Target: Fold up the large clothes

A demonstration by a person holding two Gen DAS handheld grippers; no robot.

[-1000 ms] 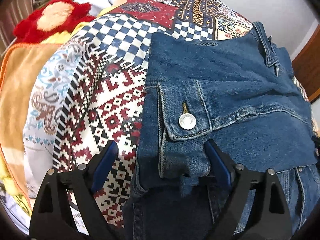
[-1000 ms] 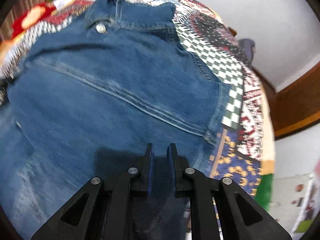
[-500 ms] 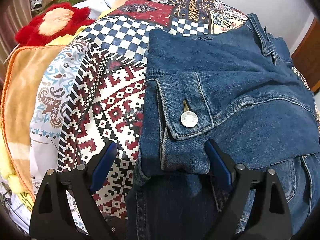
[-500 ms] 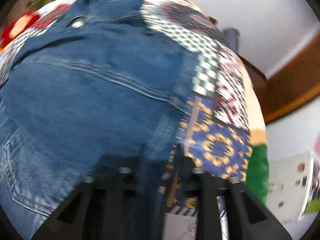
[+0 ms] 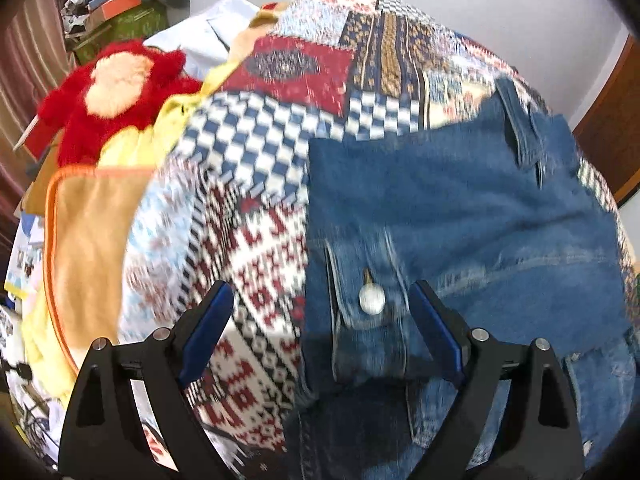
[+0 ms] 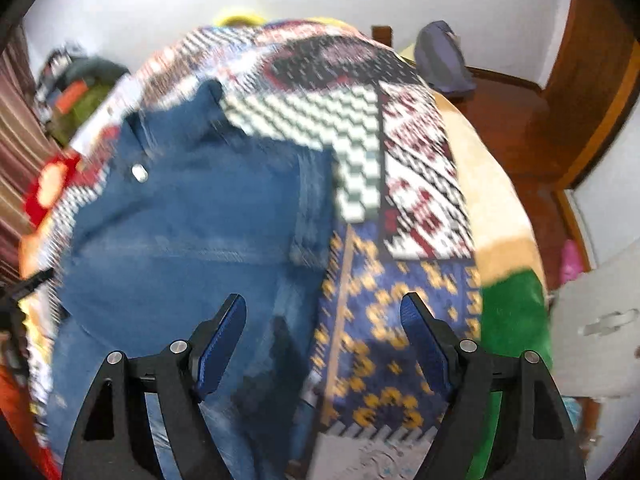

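Observation:
A blue denim jacket point(image 5: 460, 216) lies folded on a patchwork quilt point(image 5: 248, 152). In the left wrist view its cuff with a metal snap button point(image 5: 372, 299) sits between my fingers. My left gripper point(image 5: 320, 312) is open and holds nothing, just above the cuff. In the right wrist view the jacket point(image 6: 192, 232) fills the left half, its right edge running down the middle. My right gripper point(image 6: 322, 322) is open and empty, raised above the jacket's right edge and the blue-and-yellow quilt patch point(image 6: 400, 320).
A red plush toy point(image 5: 112, 88) and an orange-edged blanket point(image 5: 88, 232) lie left of the quilt. Boxes and clutter point(image 5: 116, 12) stand at the far left. A wooden floor point(image 6: 516, 120), a door frame and a grey bag point(image 6: 440, 60) lie beyond the bed's right side.
My right gripper let go of the denim, opened wide and lifted back to the right. My left gripper stayed open and pulled back slightly from the cuff.

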